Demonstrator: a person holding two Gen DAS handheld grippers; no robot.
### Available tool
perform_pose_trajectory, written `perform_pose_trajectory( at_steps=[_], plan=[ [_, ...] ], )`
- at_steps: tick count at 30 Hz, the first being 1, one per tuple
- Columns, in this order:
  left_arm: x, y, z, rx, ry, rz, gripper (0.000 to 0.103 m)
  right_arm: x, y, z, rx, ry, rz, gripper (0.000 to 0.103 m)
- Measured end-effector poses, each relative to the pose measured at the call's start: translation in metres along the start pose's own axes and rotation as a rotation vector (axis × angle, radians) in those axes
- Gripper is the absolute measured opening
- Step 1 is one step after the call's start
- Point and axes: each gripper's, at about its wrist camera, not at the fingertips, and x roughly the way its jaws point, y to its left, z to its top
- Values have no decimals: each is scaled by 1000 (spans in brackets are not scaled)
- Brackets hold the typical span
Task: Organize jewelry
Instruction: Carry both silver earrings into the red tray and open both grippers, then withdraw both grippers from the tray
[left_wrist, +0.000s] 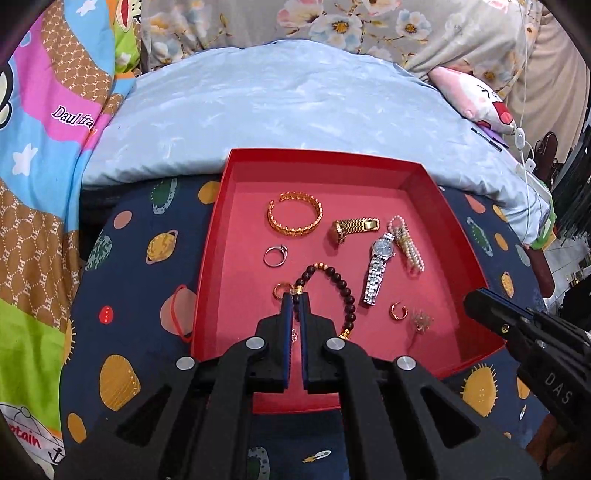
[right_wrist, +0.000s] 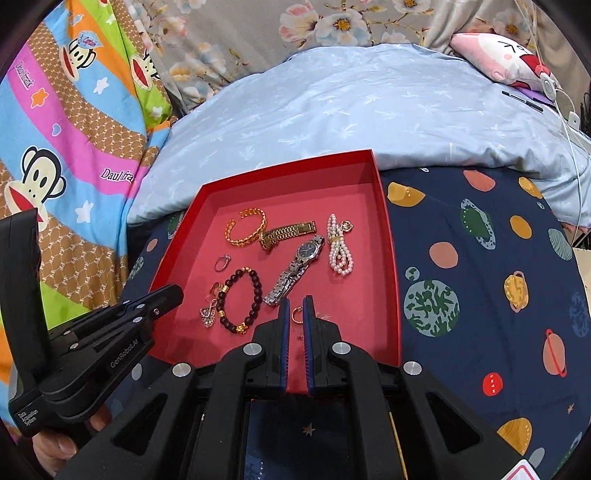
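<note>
Bedding: pale blue quilt (left_wrist: 280, 107) at the far side; navy planet-print cover (right_wrist: 476, 266) nearest, carrying the tray.

Tray: red shallow tray (left_wrist: 448, 236), pink floor, resting on the navy cover, far edge against the blue quilt. All jewelry inside it.

Left gripper (left_wrist: 295, 295): over the near left part of the tray, angled down. Jaws almost fully closed, narrow slit between the blue pads. Tips at the dark bead bracelet (left_wrist: 334, 282); contact or grip on it cannot be told.

Right gripper (right_wrist: 294, 300): over the near right part of the tray, angled down. Jaws nearly closed, nothing seen clamped. Small gold ring (right_wrist: 296, 316) visible on the floor in the gap behind the tips.

Jewelry, tray floor:
- Silver watch (left_wrist: 378, 266), centre right, band running toward the near side.
- Gold bangle (left_wrist: 294, 218), far centre.
- Gold watch (left_wrist: 354, 227), just right of the bangle.
- Pearl strand (left_wrist: 406, 243), folded, just right of the silver watch.
- Silver ring (left_wrist: 275, 255), left, near side of the bangle.
- Gold hoop earring (left_wrist: 398, 311), near right.
- Small sparkly pendant (left_wrist: 421, 319), just right of the hoop.
</note>
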Motion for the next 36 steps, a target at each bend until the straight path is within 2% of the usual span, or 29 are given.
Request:
perform_pose_trajectory(
  at_steps=[1,5,9,19,26,36],
  plan=[
    [1,0,-1,-2,3,1,5,0,0,-1,0,-3,-3,7],
    [0,1,-3,-11,-3,13,26,-1,1,-3,7,-8,-8,10],
    [-4,0,-5,-6,-14,28,34,-4,1,-5,13,-9,-4,10],
    [-16,-7,-11,14,-23,37,34,-15,5,-12,12,-18,-2,12],
    [-28,-9,-17,16,-27,49,36,-29,12,-21,-8,-38,-29,25],
    [-53,-16,-37,16,-31,48,36,-50,25,-44,-33,-48,-43,25]
  ],
)
